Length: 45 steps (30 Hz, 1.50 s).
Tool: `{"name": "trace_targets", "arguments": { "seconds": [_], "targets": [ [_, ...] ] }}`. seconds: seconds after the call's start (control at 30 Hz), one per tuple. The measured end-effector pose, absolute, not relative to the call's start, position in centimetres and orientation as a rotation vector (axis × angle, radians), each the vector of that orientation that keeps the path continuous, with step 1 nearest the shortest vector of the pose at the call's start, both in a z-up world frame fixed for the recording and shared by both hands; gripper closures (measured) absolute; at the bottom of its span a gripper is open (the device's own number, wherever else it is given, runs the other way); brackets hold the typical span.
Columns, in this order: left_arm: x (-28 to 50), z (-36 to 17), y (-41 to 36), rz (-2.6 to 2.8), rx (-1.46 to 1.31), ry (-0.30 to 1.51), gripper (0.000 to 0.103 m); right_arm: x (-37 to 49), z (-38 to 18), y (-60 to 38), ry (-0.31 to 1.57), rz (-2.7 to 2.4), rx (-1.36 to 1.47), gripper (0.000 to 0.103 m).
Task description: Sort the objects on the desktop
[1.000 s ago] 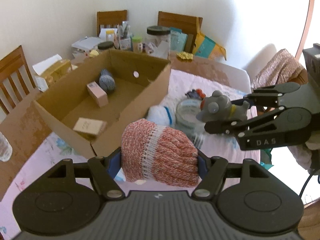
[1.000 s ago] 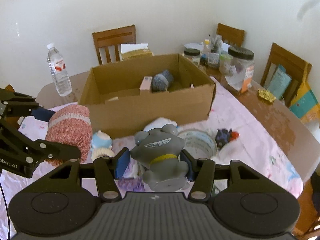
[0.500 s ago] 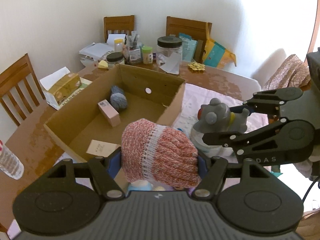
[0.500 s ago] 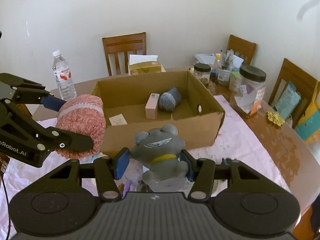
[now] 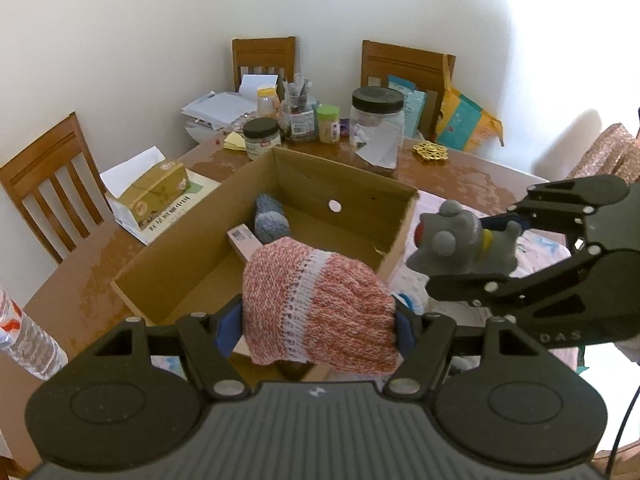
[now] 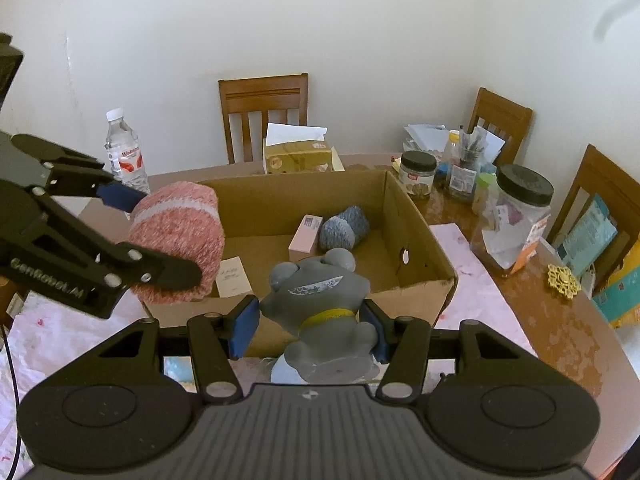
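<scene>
My left gripper (image 5: 316, 326) is shut on a pink-and-white knitted roll (image 5: 316, 300), held above the near left corner of the open cardboard box (image 5: 352, 178). It also shows in the right wrist view (image 6: 176, 240). My right gripper (image 6: 310, 330) is shut on a grey toy mouse with a yellow collar (image 6: 320, 304), held just in front of the box's near wall (image 6: 400, 300); the mouse also shows in the left wrist view (image 5: 456, 244). Inside the box lie a blue-grey yarn roll (image 6: 346, 232), a small pink box (image 6: 306, 234) and a paper card (image 6: 232, 276).
A water bottle (image 6: 126, 156), a tissue box (image 6: 298, 156), jars (image 6: 516, 220) and stationery clutter (image 5: 296, 116) stand on the wooden table around the box. A pink cloth (image 6: 468, 272) covers the near table. Wooden chairs (image 6: 264, 112) ring the table.
Both grippers have risen and moved toward the box with their loads. The knitted roll now hangs over the box's near corner, the mouse near its front wall.
</scene>
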<state>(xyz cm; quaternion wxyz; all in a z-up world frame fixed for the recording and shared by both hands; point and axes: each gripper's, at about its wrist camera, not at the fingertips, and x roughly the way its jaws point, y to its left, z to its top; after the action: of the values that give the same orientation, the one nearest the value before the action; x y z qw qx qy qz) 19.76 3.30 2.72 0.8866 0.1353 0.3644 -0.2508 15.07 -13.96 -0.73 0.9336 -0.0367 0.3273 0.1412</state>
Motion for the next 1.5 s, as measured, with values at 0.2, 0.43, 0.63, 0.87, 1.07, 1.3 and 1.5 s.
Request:
{"name": "trace_targets", "arguments": {
  "seconds": [0.2,0.43,0.63,0.87,1.07,1.3,1.5],
  "targets": [
    [21.5,2.5,3.1,-0.506,0.268,0.747,0.021,16.1,-0.5,-14.2,0.663,0.287,-0.09,0.043],
    [22.1,2.2,3.7,-0.477,0.253,0.767,0.018,17.1,-0.3,-14.4,0.657,0.285,-0.104,0.043],
    [21.0,1.8,4.5,-0.491,0.25,0.796,0.013,18.6,-0.1,-14.1,0.658,0.291,-0.118,0.043],
    [19.4,1.6,5.5,-0.496,0.241,0.819,0.013,20.8,0.2,-13.4,0.662,0.309,-0.136,0.043],
    [18.5,1.7,6.0,-0.49,0.226,0.82,0.013,23.0,-0.1,-12.7,0.673,0.32,-0.134,0.042],
    [17.3,1.6,6.1,-0.488,0.225,0.824,0.013,23.9,-0.4,-12.5,0.653,0.312,-0.137,0.019],
    [16.1,1.1,5.9,-0.486,0.233,0.836,0.011,22.5,-0.2,-13.3,0.645,0.313,-0.106,0.013]
  ]
}}
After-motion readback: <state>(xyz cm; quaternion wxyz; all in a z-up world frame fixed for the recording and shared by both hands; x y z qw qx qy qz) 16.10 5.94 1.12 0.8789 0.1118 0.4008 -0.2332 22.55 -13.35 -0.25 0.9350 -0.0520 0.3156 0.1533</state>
